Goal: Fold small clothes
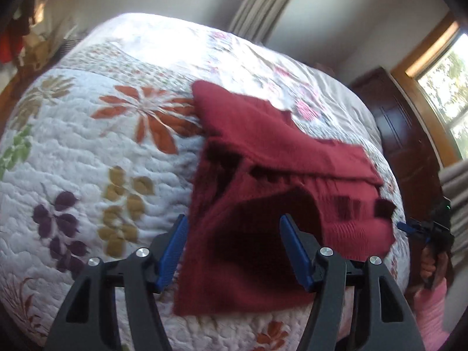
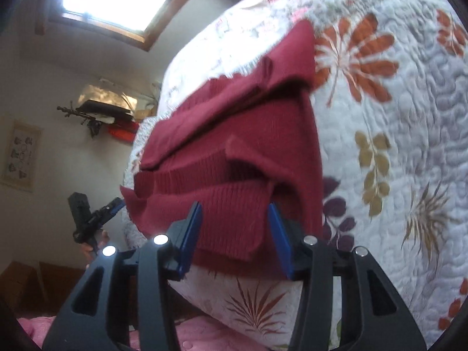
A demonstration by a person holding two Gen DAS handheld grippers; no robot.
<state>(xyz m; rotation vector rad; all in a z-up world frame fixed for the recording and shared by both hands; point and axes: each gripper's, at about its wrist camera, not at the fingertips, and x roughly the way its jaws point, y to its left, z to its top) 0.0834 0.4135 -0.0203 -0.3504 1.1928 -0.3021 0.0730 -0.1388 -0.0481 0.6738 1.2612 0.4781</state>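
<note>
A dark red knit garment (image 1: 263, 175) lies partly folded in layers on the floral quilt (image 1: 87, 161), near the bed's front edge. My left gripper (image 1: 234, 222) hovers open over the garment's near left part, its blue pads (image 1: 172, 251) spread wide and gripping nothing. In the right wrist view the same garment (image 2: 239, 152) shows stacked folds with a ribbed hem nearest. My right gripper (image 2: 235, 209) is open, its fingers straddling that hem without closing on it. The right gripper (image 1: 409, 228) also shows at the far right of the left view, and the left gripper (image 2: 111, 206) at the left of the right view.
The quilt (image 2: 395, 117) covers the whole bed and drops off at the near edge. A dark wooden door (image 1: 403, 134), a window (image 1: 450, 93) and curtains (image 1: 263, 0) stand behind the bed. A pink sleeve (image 1: 433, 313) is low right. A wall shelf (image 2: 102, 111) holds clutter.
</note>
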